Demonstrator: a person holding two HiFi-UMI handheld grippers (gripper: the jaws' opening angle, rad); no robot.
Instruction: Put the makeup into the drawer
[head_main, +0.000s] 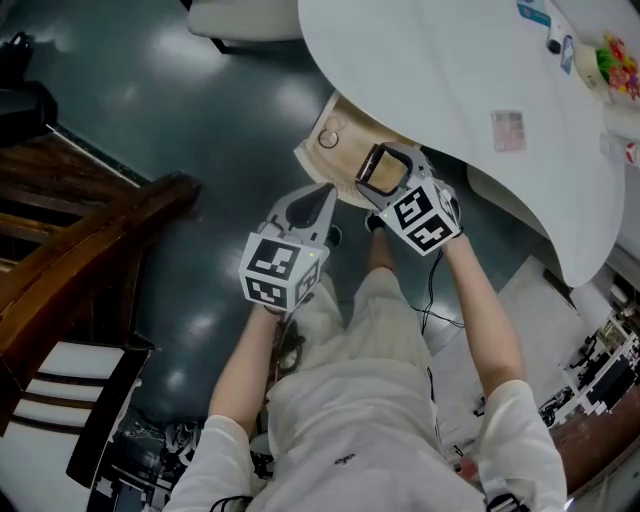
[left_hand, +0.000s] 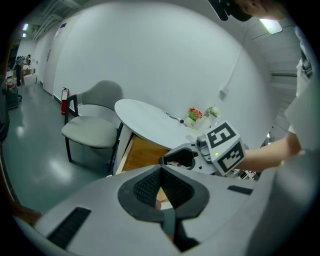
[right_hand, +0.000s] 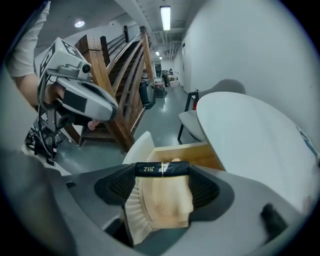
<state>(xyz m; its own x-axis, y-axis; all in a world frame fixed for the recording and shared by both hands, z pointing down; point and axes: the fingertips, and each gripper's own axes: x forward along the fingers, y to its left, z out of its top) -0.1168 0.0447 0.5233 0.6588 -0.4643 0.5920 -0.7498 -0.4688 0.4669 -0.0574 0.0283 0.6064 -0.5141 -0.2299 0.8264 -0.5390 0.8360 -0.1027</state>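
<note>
Even, fairly bright indoor light. A ceiling strip lamp (right_hand: 165, 17) is mirrored as pale glare patches on the glossy dark floor (head_main: 200, 120) beside the white tabletop (head_main: 450, 80), which is bright and nearly featureless. Shadows are soft. Both gripper views bend strongly and blacken at the corners. The left claw (left_hand: 160, 172) is blurred; the makeup tube (right_hand: 150, 169) in the right claw (right_hand: 162, 172) is sharp.

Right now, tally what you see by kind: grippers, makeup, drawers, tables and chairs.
Grippers: 2, the left gripper and the right gripper
Makeup tube, held in the right gripper: 1
Open drawer: 1
Table: 1
Chair: 1
Total: 6
</note>
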